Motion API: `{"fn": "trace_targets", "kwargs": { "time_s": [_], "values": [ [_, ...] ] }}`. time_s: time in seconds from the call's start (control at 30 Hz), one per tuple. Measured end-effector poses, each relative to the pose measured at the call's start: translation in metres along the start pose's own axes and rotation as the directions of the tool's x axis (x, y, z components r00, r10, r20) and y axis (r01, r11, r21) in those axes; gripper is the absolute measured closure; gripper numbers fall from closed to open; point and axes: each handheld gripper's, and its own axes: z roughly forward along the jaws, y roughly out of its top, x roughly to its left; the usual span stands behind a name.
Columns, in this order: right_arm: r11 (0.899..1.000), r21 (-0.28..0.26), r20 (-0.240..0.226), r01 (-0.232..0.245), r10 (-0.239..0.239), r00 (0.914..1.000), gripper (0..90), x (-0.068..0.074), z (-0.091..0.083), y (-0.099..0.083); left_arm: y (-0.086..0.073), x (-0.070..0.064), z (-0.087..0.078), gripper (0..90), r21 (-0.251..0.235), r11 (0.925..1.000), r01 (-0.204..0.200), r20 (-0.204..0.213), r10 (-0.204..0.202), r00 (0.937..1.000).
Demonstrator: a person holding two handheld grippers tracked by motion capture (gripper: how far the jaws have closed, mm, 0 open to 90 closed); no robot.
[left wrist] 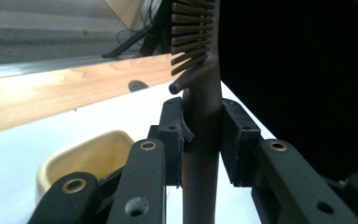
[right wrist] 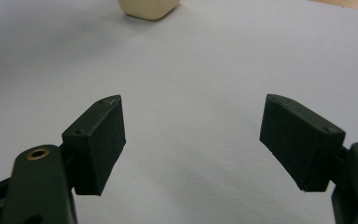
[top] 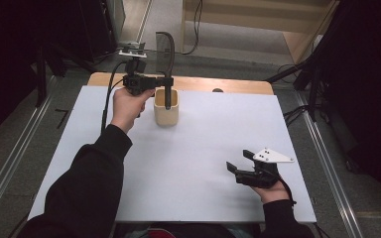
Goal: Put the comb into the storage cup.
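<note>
Gripping a dark brush (top: 167,69) by its handle, the left gripper (top: 164,81) held it upright at the far side of the tabletop (top: 203,148), with the handle's lower end dipped into the cream cup (top: 166,113). From the left gripper view the jaws were clamped tight on either side of the handle (left wrist: 201,140), the bristles (left wrist: 189,32) fanning out above them and the cup's rim (left wrist: 81,156) showing just below and to the side. The right gripper (top: 239,161) rested near the front right of the tabletop, well apart from the cup, its jaws spread wide with nothing between them (right wrist: 191,135).

Several things looked likely to go wrong from there. The cup appeared light and nothing steadied it, so any sideways drag of the handle against its wall could tip it or slide it toward the wooden edge (top: 198,84) behind. A release made while the brush leaned could let the top-heavy bristle end swing over and pull the cup down with it. A small torn flap on one pad (left wrist: 185,133) might also snag the handle as the jaws opened.
</note>
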Motion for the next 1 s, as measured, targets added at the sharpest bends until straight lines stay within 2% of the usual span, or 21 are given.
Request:
{"fn": "trace_targets", "kwargs": {
  "time_s": [0.1,0.2,0.5,0.67,0.73,1.0],
  "values": [
    [1.000,-0.002,0.000,-0.007,0.007,1.0000,20.5,0.000,0.000,0.000,0.004,0.000,0.000,72.5,0.001,0.9999,-0.014,-0.016,0.014,0.9998],
    [1.000,-0.005,0.000,-0.004,0.004,1.0000,20.5,0.000,-0.001,0.000,0.006,0.001,-0.001,72.5,-0.016,0.9998,-0.012,-0.013,0.012,0.9998],
    [1.000,-0.008,0.001,0.000,0.000,1.0000,20.5,0.000,-0.001,0.001,0.009,0.014,0.003,72.5,-0.036,0.9993,-0.014,-0.043,0.013,0.9990],
    [1.000,-0.015,0.001,-0.001,0.001,1.0000,20.4,-0.001,-0.001,0.001,0.009,0.018,0.006,72.5,-0.046,0.9985,-0.028,-0.066,0.025,0.9975],
    [1.000,-0.017,-0.002,-0.002,0.002,1.0000,20.5,-0.001,-0.002,0.001,0.008,0.019,0.007,72.5,-0.047,0.9987,-0.023,-0.063,0.020,0.9978],
    [1.000,-0.016,-0.003,-0.002,0.002,1.0000,20.5,-0.001,-0.002,0.001,0.007,0.023,0.011,72.5,-0.065,0.9969,-0.045,-0.085,0.040,0.9956]
  ]
}}
